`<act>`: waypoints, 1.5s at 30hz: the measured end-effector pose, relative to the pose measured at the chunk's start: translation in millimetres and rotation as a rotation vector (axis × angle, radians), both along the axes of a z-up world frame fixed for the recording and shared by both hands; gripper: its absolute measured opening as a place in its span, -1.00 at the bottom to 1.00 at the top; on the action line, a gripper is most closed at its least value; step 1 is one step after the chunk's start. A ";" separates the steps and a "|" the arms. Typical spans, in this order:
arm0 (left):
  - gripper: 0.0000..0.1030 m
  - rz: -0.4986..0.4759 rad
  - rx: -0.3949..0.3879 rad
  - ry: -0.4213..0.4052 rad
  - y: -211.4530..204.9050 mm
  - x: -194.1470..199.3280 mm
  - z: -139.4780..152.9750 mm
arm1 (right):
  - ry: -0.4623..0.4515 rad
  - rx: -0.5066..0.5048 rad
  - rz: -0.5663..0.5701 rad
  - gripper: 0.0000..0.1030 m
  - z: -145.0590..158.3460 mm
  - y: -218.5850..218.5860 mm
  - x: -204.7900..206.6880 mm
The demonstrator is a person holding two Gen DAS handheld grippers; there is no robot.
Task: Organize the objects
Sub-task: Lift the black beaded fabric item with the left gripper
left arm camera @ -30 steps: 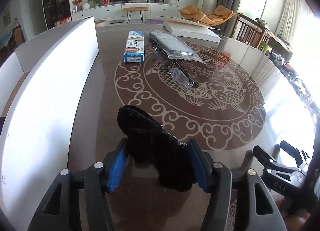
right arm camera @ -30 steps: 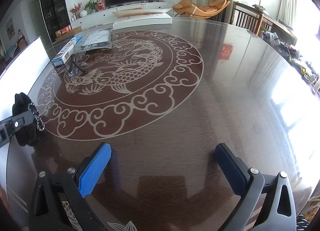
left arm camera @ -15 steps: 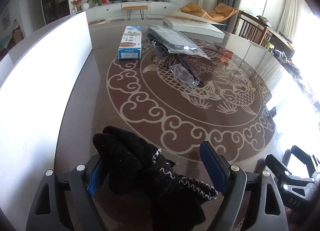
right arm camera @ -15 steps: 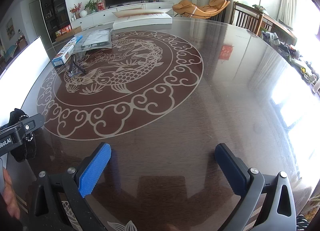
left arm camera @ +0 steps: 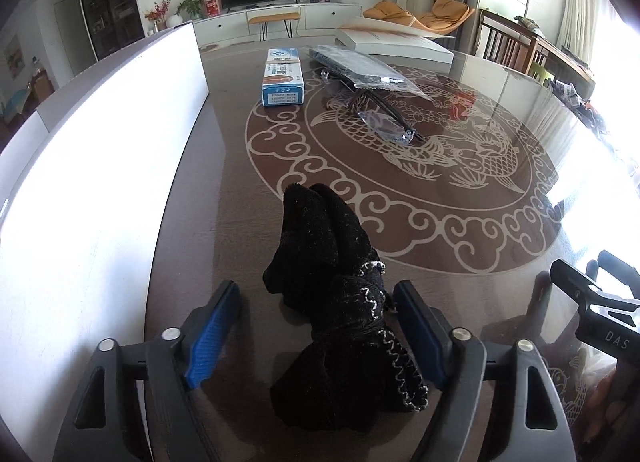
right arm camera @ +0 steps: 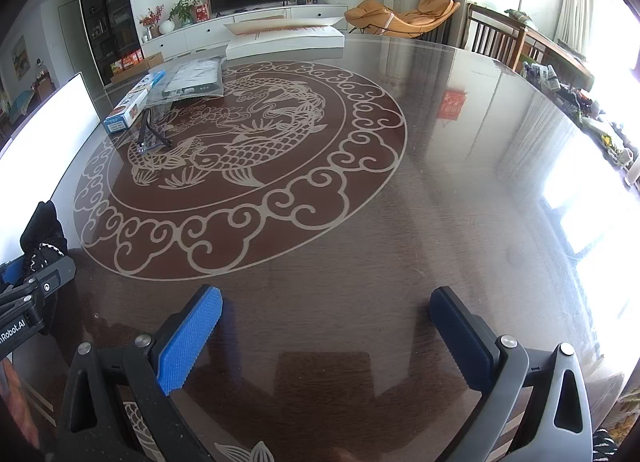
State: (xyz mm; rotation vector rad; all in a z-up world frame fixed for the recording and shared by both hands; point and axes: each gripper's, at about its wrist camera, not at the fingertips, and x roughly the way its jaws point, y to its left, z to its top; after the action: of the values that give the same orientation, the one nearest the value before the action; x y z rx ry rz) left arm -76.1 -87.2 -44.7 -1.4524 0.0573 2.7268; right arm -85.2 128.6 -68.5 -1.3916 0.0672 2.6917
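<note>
A black knitted sock bundle [left arm camera: 332,286] lies on the dark table between the open pads of my left gripper [left arm camera: 316,318]; neither pad presses it. It also shows at the far left of the right wrist view [right arm camera: 42,230]. Farther back lie a blue-white box [left arm camera: 284,76], a plastic-bagged dark item [left arm camera: 356,66] and a pair of glasses [left arm camera: 386,116]. My right gripper [right arm camera: 326,326] is open and empty over bare table.
A white board [left arm camera: 100,150] stands along the left side of the table. A flat white box [left arm camera: 394,44] lies at the far edge. The right gripper's body [left arm camera: 592,314] shows at the right. Chairs stand beyond the table.
My left gripper has opened and let go of the sock bundle, which now rests on the table. The left gripper shifted a little. The right gripper has not moved.
</note>
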 end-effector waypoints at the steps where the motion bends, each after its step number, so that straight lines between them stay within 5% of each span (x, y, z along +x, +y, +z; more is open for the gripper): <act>1: 0.90 0.007 0.003 -0.008 -1.1 -0.3 -1.7 | 0.000 0.000 0.000 1.00 0.0 0.2 -0.1; 40: 1.00 0.015 0.001 0.026 -0.6 3.6 -4.0 | -0.018 -0.003 0.023 1.00 1.1 -0.5 -2.3; 45: 1.00 0.015 0.001 0.026 -0.5 3.6 -4.1 | -0.106 -0.115 0.133 1.00 19.7 -14.6 -39.8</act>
State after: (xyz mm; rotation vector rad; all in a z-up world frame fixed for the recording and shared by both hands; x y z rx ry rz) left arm -72.5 -87.8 -48.8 -1.4226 0.0461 2.7577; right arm -125.1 114.0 -48.8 -1.6247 0.1269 2.7533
